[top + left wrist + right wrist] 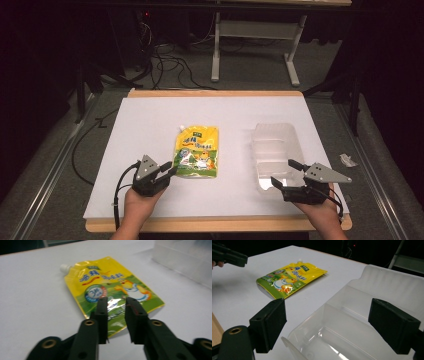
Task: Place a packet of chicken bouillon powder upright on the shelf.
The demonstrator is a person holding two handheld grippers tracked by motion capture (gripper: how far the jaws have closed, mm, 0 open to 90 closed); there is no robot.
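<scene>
Since the soft, slick pouch (110,290) flexes, pinch its bottom seam with your part-open left gripper (116,302); your right gripper (347,320) gapes empty.

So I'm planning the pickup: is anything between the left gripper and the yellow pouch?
Nothing visible. The left gripper is open, its fingers right at the near edge of the yellow pouch, with bare white table around.
</scene>
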